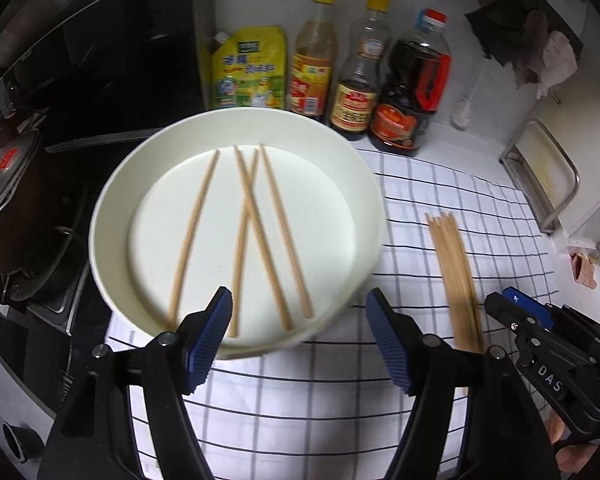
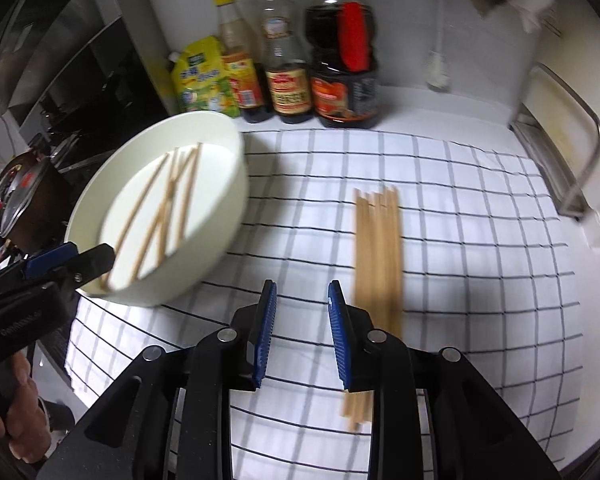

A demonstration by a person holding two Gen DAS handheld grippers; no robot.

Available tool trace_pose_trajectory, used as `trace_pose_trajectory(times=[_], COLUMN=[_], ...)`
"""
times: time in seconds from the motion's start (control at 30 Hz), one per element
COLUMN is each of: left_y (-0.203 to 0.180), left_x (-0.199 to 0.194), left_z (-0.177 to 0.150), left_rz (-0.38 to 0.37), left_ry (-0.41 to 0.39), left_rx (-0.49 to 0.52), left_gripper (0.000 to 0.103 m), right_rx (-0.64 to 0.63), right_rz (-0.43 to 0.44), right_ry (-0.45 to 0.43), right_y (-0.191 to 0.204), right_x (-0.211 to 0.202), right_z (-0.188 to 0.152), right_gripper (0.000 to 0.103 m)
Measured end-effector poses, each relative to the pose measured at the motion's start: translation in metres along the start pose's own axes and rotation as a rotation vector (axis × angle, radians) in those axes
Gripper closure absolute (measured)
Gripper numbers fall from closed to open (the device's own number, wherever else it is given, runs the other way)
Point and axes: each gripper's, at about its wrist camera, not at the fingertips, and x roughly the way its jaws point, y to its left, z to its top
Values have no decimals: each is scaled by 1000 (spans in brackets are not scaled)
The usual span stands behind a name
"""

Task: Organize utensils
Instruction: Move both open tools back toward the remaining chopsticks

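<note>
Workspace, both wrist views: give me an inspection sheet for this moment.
Surface: white checked cloth over a pale counter.
Job's things: four loose chopsticks in the white bowl, two of them crossed; sorted chopstick bundle lying on the cloth right of the bowl.
Clutter: yellow pouch and three sauce bottles by the wall.
Grippers: left tongs open at the bowl's near rim; right tongs open, empty, beside the bundle.
Cables: nothing seen.
Surroundings: stove and lidded pot at left, metal rack at right.
</note>
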Motion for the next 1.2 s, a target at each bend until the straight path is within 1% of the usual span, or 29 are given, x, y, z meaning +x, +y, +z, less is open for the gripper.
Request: trace_pose_trajectory(times=[0.1,0.27,0.3,0.4,0.5,0.73,0.83,1.2], left_y=[-14,-36,-42,-53,-63,-90,-96,-99], left_x=[-1,1,3,7,13,37,44,61], left_z=[-5,-12,-14,-19,-23,-34,-36,-38], left_rz=[-23,-44,-48,-62,-78,-73,-55,-13], left_ry=[-5,-4,0,11,17,60,65,82], left_rx=[20,52,58,66,74,109,120,83], left_gripper=[29,27,27,21,21,20,20,20], right_rx=[14,25,29,40,37,24,19,-24], right_rz=[-24,-58,-62,-66,-74,-84,-71,-24], right_ry=[4,14,17,34,46,79,85,66], right_y=[-16,-42,-46,-58,-69,-88,-92,-85], right_x=[0,1,2,6,12,36,45,64], right_z=[-7,-19,-21,-27,-33,-42,-41,-27], right_gripper=[74,74,73,70,68,68,68,68])
